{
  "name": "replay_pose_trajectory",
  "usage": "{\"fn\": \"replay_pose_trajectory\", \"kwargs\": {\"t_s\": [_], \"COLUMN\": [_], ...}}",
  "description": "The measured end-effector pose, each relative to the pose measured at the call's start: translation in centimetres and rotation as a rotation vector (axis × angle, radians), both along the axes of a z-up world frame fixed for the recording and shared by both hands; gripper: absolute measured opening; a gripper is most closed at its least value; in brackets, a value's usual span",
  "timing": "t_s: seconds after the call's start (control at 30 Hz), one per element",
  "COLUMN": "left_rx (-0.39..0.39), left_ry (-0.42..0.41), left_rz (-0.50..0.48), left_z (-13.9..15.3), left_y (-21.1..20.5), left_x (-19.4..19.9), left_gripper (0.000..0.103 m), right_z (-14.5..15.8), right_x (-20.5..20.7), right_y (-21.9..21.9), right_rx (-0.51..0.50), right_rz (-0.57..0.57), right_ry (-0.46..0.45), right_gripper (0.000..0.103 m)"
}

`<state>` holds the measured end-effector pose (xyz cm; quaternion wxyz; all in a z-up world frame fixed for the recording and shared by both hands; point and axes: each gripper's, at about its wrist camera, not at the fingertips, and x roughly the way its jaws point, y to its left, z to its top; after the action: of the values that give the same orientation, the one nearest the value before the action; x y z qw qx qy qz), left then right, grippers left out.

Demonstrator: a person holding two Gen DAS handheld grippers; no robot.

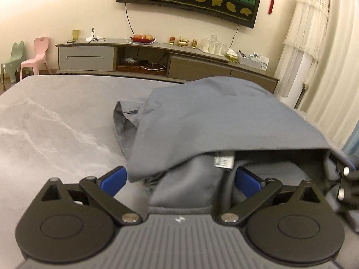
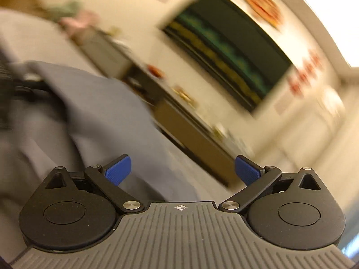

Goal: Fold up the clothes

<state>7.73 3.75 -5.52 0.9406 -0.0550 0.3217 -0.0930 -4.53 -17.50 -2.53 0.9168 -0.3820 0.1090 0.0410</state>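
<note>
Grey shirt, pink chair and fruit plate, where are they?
grey shirt [image 1: 213,121]: left wrist view, on its broad folded-over top layer.
pink chair [image 1: 37,56]: left wrist view, on its seat and backrest.
fruit plate [image 1: 142,38]: left wrist view, on the fruit pile.

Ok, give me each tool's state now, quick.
Left tool: open, nothing gripped; the crumpled grey-blue fabric garment lies between its fingers.
Right tool: open, holding nothing.

The grey-blue garment [image 1: 215,121] is bunched up on the grey bed, top layer flopped over like a tent with a white care label [image 1: 224,160] showing underneath. One sleeve opening [image 1: 122,121] pokes out left.
</note>
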Motion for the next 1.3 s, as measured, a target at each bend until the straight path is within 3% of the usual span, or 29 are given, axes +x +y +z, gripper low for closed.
{"fn": "replay_pose_trajectory", "kwargs": {"t_s": [0.13, 0.23, 0.27, 0.3, 0.33, 0.37, 0.43, 0.47, 0.5, 0.53, 0.6, 0.7, 0.77, 0.83, 0.93, 1.03, 1.07, 1.13, 1.2, 1.3], "left_rx": [-0.078, -0.145, -0.166, -0.181, -0.198, -0.206, -0.195, -0.193, -0.190, -0.182, -0.159, -0.228, -0.258, -0.248, -0.292, -0.257, -0.249, -0.257, -0.307, -0.415], "left_ry": [0.011, 0.047, 0.055, 0.055, 0.048, 0.042, 0.038, 0.025, 0.012, -0.006, -0.072, -0.154, -0.192, -0.155, -0.048, -0.043, -0.058, -0.107, -0.190, -0.347], "left_rz": [0.000, 0.001, -0.003, -0.010, -0.016, -0.027, -0.086, -0.089, -0.092, -0.088, -0.034, 0.109, 0.232, 0.329, 0.358, 0.333, 0.318, 0.265, 0.202, 0.137], "left_z": [-1.2, -2.3, -2.3, -2.3, -2.2, -2.0, -1.7, -1.4, -1.2, -0.8, 0.9, 4.0, 5.3, 5.2, 3.8, 3.7, 4.0, 5.7, 8.5, 14.8], "left_y": [1.5, 2.4, 2.6, 2.7, 2.8, 3.0, 2.8, 2.8, 2.8, 2.8, 3.7, 8.1, 11.4, 13.5, 14.8, 14.1, 13.8, 13.5, 14.1, 16.2], "left_x": [-0.1, 0.1, 0.2, 0.4, 0.5, 0.7, 1.2, 1.2, 1.1, 1.0, 0.3, -0.8, -1.5, -1.2, -0.5, -0.6, -0.7, -1.0, -1.5, -3.4], "left_gripper": [0.103, 0.103, 0.103, 0.103, 0.100, 0.092, 0.038, 0.030, 0.014, 0.008, 0.007, 0.006, 0.006, 0.007, 0.007, 0.007, 0.006, 0.005, 0.005, 0.005], "right_z": [-0.3, -1.4, -1.6, -1.6, -0.9, 0.3, 5.0, 7.0, 8.9, 10.5, 13.8, 17.1, 16.8, 14.0, 8.1, 3.2, 3.0, 4.5, 7.4, 14.8], "right_x": [1.6, 1.6, 2.3, 3.1, 3.6, 3.9, 5.4, 5.6, 5.7, 5.6, 4.4, 2.1, 0.6, -1.1, -2.3, -2.7, -2.9, -2.8, -2.0, -2.3], "right_y": [5.7, 9.2, 10.2, 10.7, 10.6, 10.2, 8.2, 6.7, 5.3, 3.6, -1.1, -11.8, -18.0, -22.5, -24.1, -23.0, -22.2, -20.2, -20.2, -23.0], "right_rx": [-0.013, -0.122, -0.152, -0.157, -0.127, -0.082, 0.129, 0.226, 0.297, 0.340, 0.403, 0.625, 0.733, 0.851, 0.982, 1.038, 1.026, 0.988, 1.012, 1.108], "right_rz": [0.180, 0.274, 0.276, 0.261, 0.234, 0.201, 0.169, 0.140, 0.101, 0.050, -0.087, -0.344, -0.488, -0.571, -0.549, -0.494, -0.461, -0.386, -0.340, -0.275], "right_ry": [0.087, 0.146, 0.149, 0.168, 0.191, 0.208, 0.212, 0.188, 0.145, 0.084, -0.065, -0.204, -0.220, -0.147, 0.035, 0.213, 0.218, 0.156, 0.070, -0.142], "right_gripper": [0.097, 0.094, 0.080, 0.039, 0.015, 0.000, 0.000, 0.000, 0.000, 0.000, 0.000, 0.000, 0.000, 0.000, 0.000, 0.000, 0.000, 0.000, 0.000, 0.000]}}
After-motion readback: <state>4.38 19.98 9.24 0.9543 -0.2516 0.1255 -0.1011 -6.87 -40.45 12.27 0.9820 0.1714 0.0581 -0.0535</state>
